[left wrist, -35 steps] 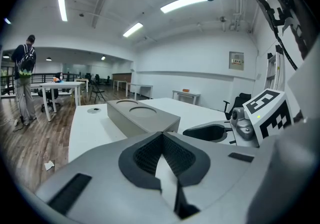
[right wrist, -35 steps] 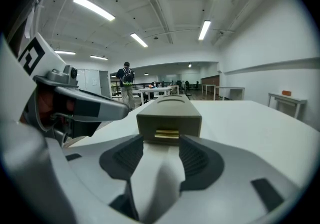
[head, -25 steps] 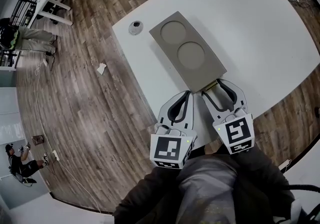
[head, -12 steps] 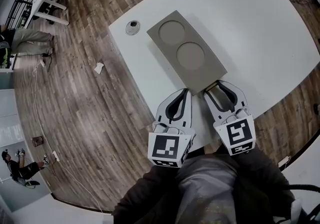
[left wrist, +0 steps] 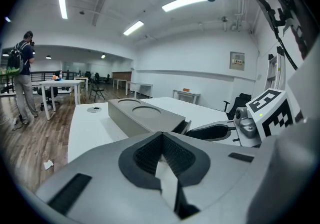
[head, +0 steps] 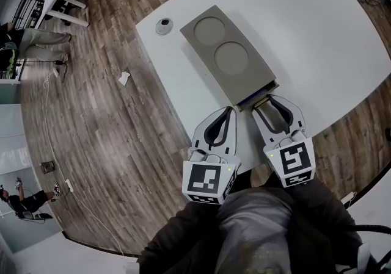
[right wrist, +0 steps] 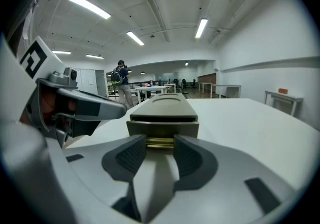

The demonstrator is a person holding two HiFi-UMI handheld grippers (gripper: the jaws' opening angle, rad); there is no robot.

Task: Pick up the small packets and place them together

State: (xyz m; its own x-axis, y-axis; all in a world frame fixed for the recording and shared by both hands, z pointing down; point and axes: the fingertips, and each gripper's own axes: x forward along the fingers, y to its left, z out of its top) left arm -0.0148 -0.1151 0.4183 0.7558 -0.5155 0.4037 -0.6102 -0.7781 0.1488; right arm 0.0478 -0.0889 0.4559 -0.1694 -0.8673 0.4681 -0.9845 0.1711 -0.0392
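My right tongs [head: 264, 102] have just been closing and now sit clamped on the brass handle [right wrist: 160, 142] of a drawer [right wrist: 162, 128], one pad against each end of it. The drawer belongs to a long grey box [head: 226, 59] with two round recesses in its top; seen from my head, the box runs away from these tongs toward 11 o'clock across the white counter [head: 317, 35]. A dark slot shows above the drawer front, but the inside is hidden, so I cannot tell whether any packets lie in there, and no view lets me make one out elsewhere.

My left tongs [left wrist: 161, 136] hang just beside the right ones, at their 9 o'clock, pads together with nothing between them, tips near the box's corner but apart from it.

Farther out, at 11 o'clock of the box near the counter's corner, lies a small round thing [head: 163, 26], too small to tell. A paper scrap [head: 124, 77] lies on the wooden floor [head: 110, 132] at 9 o'clock.
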